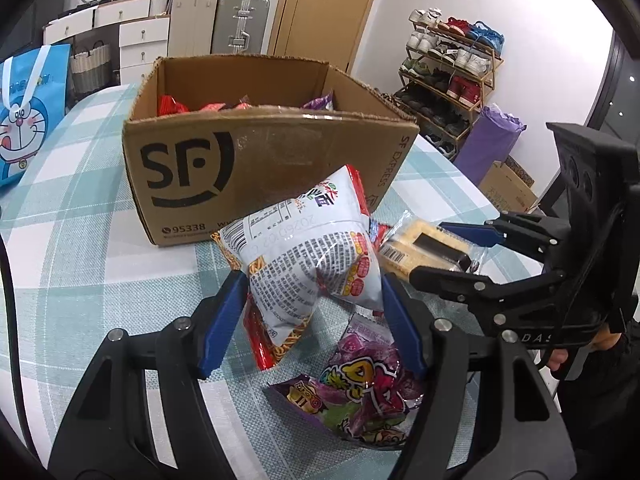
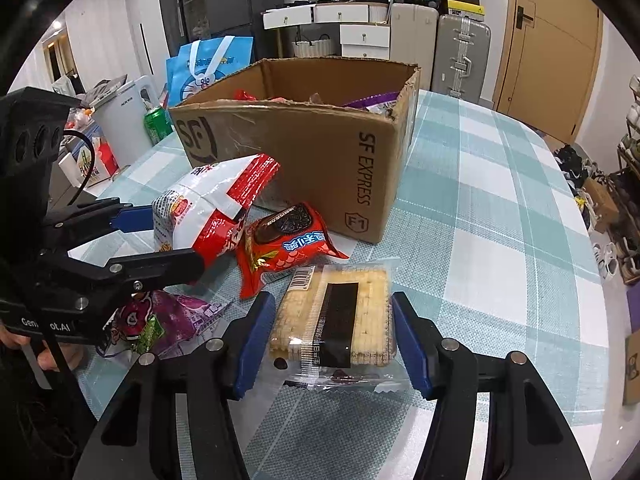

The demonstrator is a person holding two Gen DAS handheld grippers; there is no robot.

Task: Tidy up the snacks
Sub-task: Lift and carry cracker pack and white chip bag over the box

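Checked cloth in pale teal and white covers the table (image 2: 492,184), and on it stands an open brown cardboard box (image 1: 256,160) printed with a courier logo, red and purple snack packs showing over its rim. In front of the box lie loose snacks: a red cookie pack (image 2: 288,244), a purple snack bag (image 1: 360,380) and a clear-wrapped cracker pack (image 2: 336,320).

The left gripper (image 1: 314,312) pinches a puffy white-and-red noodle bag (image 1: 312,256) between its blue pads, the bag tilted up off the cloth just before the box. The right gripper (image 2: 334,344) straddles the cracker pack, its blue fingers (image 2: 412,348) close on both sides; whether they press the wrapper I cannot tell.

Around the table, the room holds white drawers (image 1: 142,36), hard suitcases (image 1: 240,24), a wooden door (image 1: 320,8), a loaded shoe rack (image 1: 448,76), a rolled purple mat (image 1: 488,144), a blue cartoon bag (image 1: 28,108) and a green can (image 2: 158,124).
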